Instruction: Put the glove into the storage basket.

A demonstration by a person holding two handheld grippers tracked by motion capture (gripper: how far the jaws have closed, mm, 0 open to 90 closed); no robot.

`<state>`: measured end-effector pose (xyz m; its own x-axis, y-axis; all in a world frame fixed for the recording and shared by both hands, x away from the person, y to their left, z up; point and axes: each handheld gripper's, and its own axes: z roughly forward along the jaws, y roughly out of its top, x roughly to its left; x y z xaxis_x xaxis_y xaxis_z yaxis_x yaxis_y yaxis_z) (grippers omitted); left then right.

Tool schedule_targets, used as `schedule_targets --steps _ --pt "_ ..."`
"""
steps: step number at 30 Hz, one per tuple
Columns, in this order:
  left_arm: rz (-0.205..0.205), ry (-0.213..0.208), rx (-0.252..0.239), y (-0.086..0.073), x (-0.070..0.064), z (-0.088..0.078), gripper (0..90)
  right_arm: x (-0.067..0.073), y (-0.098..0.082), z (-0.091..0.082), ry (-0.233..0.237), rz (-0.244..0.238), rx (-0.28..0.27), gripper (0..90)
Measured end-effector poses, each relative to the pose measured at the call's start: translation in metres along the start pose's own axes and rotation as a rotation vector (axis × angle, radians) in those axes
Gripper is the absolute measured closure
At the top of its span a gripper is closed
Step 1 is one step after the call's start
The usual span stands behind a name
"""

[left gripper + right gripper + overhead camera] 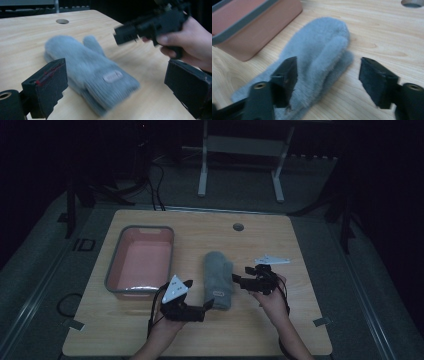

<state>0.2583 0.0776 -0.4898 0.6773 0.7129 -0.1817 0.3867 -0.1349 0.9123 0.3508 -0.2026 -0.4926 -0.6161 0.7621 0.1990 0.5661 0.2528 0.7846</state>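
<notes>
A fluffy grey mitten [218,279] lies flat in the middle of the wooden table [150,335], cuff toward me, with a second one seemingly under it. In the left gripper view the mitten [85,65] has a small label near its cuff. My left gripper [207,304] hovers just off the cuff end, its jaws wide open and off the mitten [117,80]. My right gripper [239,279] hangs at the mitten's thumb side, open, with the mitten [322,50] partly between its jaws [332,80] but not pinched. The right gripper [150,25] and its hand also appear in the left gripper view.
A pink tub with a grey rim [114,270] stands left of the mitten, close to my left gripper; its corner [249,32] appears in the right gripper view. A round cable hole [238,227] sits near the table's far edge. A white frame [240,150] stands beyond the table.
</notes>
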Motion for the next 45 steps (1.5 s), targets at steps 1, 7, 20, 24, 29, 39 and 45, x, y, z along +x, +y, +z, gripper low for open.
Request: schedule_targets --steps 1,7,20,24,29,39,45 --pt "0.002 0.016 0.021 0.005 0.003 0.006 5.6 -0.003 -0.002 0.001 0.01 0.004 0.008 38.5" --pt "0.011 0.139 0.184 0.011 0.021 0.048 14.7 -0.009 -0.009 0.021 0.066 0.0 0.082 40.2" --pt "-0.162 0.105 0.377 -0.002 0.059 0.102 31.0 -0.012 -0.012 0.06 0.072 -0.023 0.242 31.4" --pt "-0.206 0.089 0.396 -0.007 0.064 0.108 32.0 -0.015 -0.012 0.067 0.09 -0.03 0.27 28.1" --pt "-0.228 0.025 0.41 -0.011 0.071 0.113 42.7 -0.016 -0.012 0.074 0.146 -0.023 0.281 42.4" --pt "-0.262 -0.116 0.42 -0.012 0.08 0.117 71.2 0.003 -0.013 0.071 0.107 -0.129 0.247 76.8" --pt "-0.266 -0.113 0.395 -0.01 0.078 0.113 79.3 0.007 -0.015 0.066 0.084 -0.119 0.203 80.1"
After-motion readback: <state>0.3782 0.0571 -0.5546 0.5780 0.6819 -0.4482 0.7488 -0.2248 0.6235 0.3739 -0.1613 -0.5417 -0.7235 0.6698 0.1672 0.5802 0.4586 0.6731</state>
